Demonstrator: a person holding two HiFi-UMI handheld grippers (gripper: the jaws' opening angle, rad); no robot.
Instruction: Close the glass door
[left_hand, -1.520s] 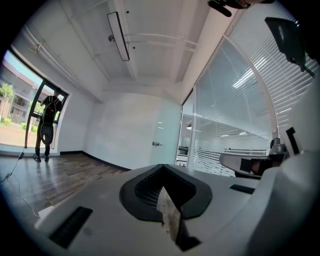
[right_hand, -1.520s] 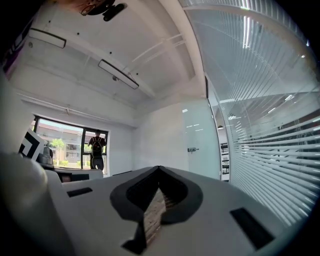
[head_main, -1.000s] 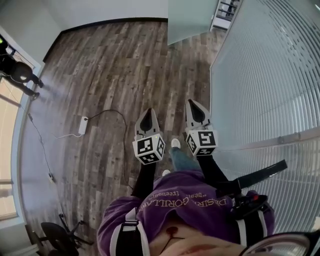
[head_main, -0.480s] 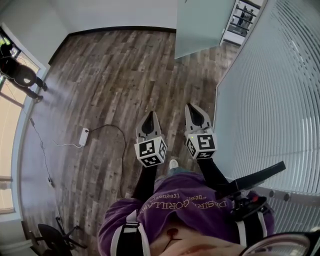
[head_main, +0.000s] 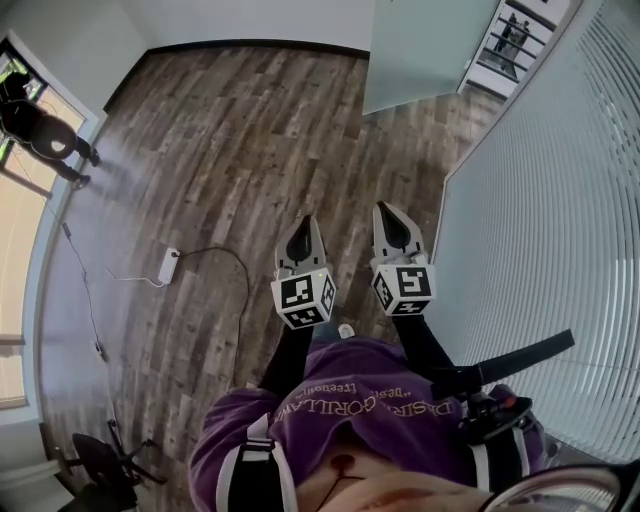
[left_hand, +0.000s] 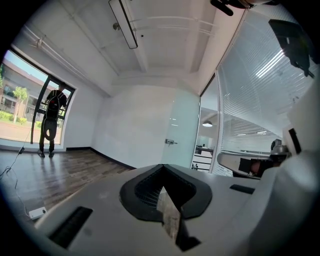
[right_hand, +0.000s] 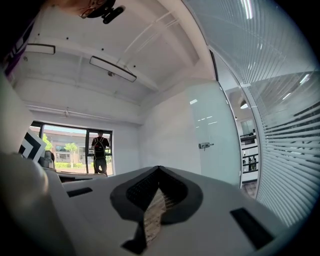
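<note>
Head view: I had my left gripper (head_main: 301, 240) and right gripper (head_main: 395, 228) out over the wood floor (head_main: 220, 150), and the glass door (head_main: 425, 50) stood open well ahead. Left gripper view: jaws were pinched together and empty, with the door handle (left_hand: 171, 142) ahead. Right gripper view: same deal, closed on nothing.

Upside-down pale lettering across the person's purple sweatshirt (head_main: 372, 362), lower centre of the head view, appears to include "GORILLAS"; the smaller line beside it is illegible.
</note>
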